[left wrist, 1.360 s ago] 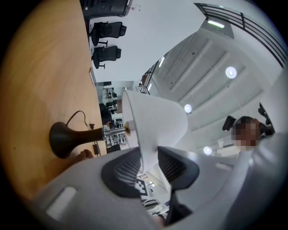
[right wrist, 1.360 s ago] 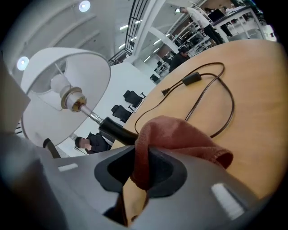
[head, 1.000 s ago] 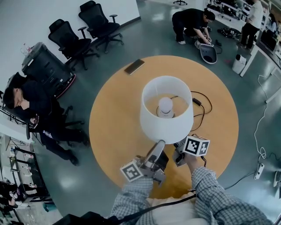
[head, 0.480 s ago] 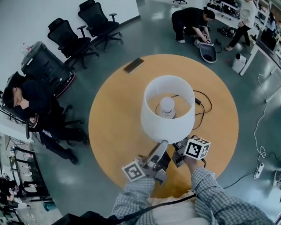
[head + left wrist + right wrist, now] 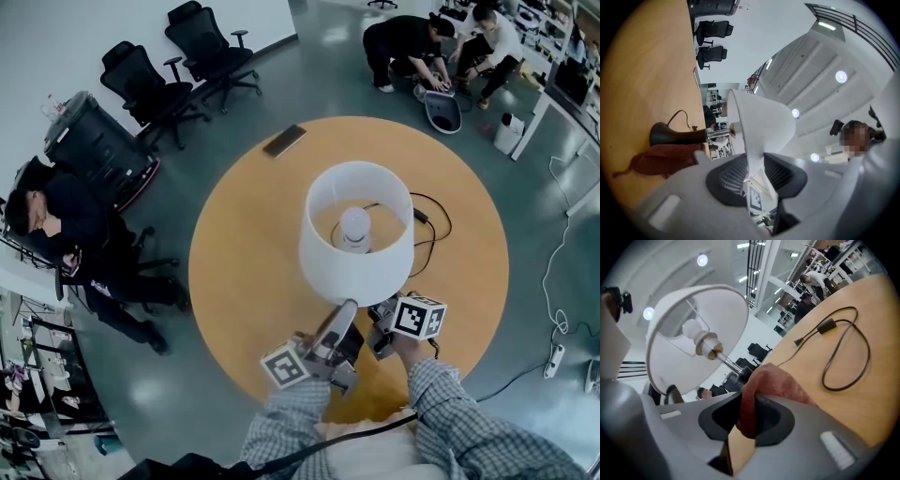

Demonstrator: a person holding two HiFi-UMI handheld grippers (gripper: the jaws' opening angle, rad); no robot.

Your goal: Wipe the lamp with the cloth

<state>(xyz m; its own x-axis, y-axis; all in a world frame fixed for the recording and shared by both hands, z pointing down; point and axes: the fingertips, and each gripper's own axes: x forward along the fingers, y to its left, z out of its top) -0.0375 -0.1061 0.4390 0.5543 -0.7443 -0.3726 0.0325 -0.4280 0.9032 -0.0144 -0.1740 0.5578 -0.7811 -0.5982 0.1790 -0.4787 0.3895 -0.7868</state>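
Lamp (image 5: 356, 234): one, upright near the middle of the round wooden table (image 5: 244, 262). Its long axis is vertical and the open top of the shade faces up at you.

- Left gripper (image 5: 754, 176): your jaws are closed on the lower rim of the white shade (image 5: 764, 122), the thin wall pinched between the two pads on your side of the lamp.
- Right gripper (image 5: 749, 416): your jaws are clamped on a fold of the red-brown cloth (image 5: 764, 385). It bunches out ahead of the pads, below the shade and just beside the dark base (image 5: 665, 134). You cannot tell whether it touches the base.
- Bulb (image 5: 354, 225): white, seated on the stem at the centre of the shade.
- Markings: each marker cube (image 5: 419, 316) carries black-and-white square patterns, with no readable words.
- Cord (image 5: 843, 352): black, with an inline switch and a loose plug, looped on the tabletop to the right of the lamp.
- Phone (image 5: 286, 142): flat near the far left edge of the table, well apart from the lamp.
- Office chairs (image 5: 211, 42): black, on the floor beyond the table.
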